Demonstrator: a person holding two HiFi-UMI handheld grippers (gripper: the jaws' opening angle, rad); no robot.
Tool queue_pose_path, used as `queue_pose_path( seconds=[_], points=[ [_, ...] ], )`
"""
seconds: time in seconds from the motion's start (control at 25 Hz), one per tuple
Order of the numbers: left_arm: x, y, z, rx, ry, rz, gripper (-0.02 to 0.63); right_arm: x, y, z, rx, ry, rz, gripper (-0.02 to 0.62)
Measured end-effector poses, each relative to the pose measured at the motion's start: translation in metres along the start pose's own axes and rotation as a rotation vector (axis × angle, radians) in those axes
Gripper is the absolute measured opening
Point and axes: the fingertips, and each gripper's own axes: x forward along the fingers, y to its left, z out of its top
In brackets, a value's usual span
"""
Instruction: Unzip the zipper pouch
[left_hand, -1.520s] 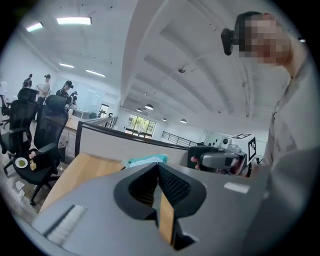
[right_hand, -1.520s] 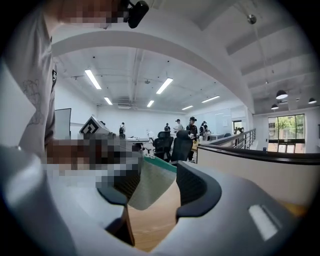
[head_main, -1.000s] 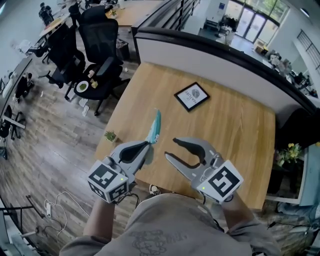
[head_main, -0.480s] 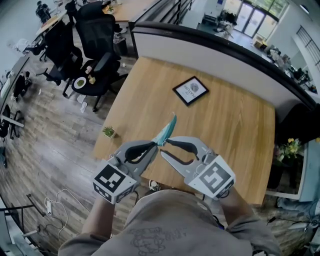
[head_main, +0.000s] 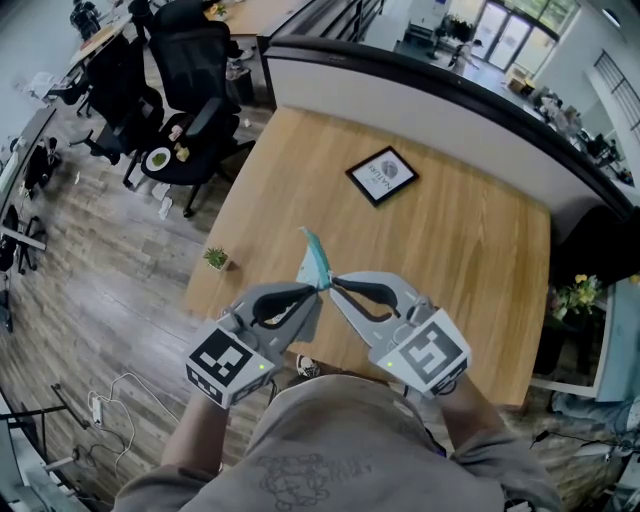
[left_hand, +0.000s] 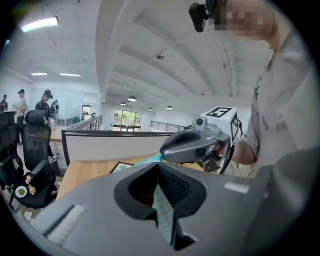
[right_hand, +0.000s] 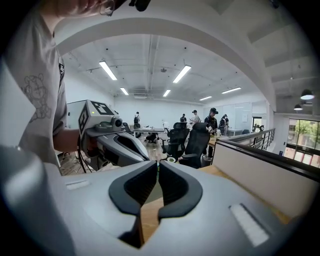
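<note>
Holding the zipper pouch (head_main: 316, 258) aloft over the table (head_main: 450, 240) edge. Left gripper (head_main: 312, 292) is clamped on its lower end as anchor. Right gripper (head_main: 336, 285) jaws are closing on a thin sliver beside it, likely the pull, ready to draw against that hold.

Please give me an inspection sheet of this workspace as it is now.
Surface: wooden table.
Job's things: teal pouch, held up over the table.
Clutter: framed picture on the table; small plant at its left edge.
Grippers: left hand-held gripper shut on pouch; right hand-held gripper closing, pouch edge between its jaws.
Cables: loose cables on the floor, left.
Surroundings: office chairs, partition wall, flowers at right.
</note>
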Motion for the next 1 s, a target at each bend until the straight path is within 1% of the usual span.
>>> queue_pose_path(
  seconds=[0.12, 0.24, 0.44, 0.52, 0.6, 0.68, 0.84, 1.0],
  points=[
    [-0.002, -0.001, -0.001, 0.003, 0.007, -0.008, 0.005, -0.003, -0.005, 0.001, 0.027, -0.011, -0.007, 0.015],
    [-0.005, -0.004, -0.001, 0.011, 0.003, -0.025, 0.005, -0.007, -0.01, 0.0, 0.064, -0.031, 0.022, 0.014],
    [-0.016, -0.008, 0.006, -0.016, -0.015, -0.072, 0.005, -0.012, -0.015, 0.005, 0.203, -0.074, 0.108, 0.012],
    [-0.019, -0.015, 0.01, -0.006, -0.025, -0.105, 0.005, -0.013, -0.016, 0.007, 0.255, -0.083, 0.151, 0.012],
    [-0.022, -0.019, 0.013, 0.011, -0.031, -0.135, 0.003, -0.013, -0.019, 0.007, 0.298, -0.09, 0.17, 0.011],
    [-0.025, -0.023, 0.014, 0.027, -0.037, -0.166, 0.003, -0.014, -0.029, 0.006, 0.323, -0.094, 0.154, 0.011],
    [-0.035, -0.031, 0.013, 0.062, -0.056, -0.215, 0.003, -0.019, -0.053, 0.003, 0.35, -0.104, 0.094, 0.009],
    [-0.051, -0.029, 0.012, 0.028, -0.073, -0.231, 0.003, -0.028, -0.08, -0.003, 0.358, -0.104, 0.024, 0.009]
  ],
)
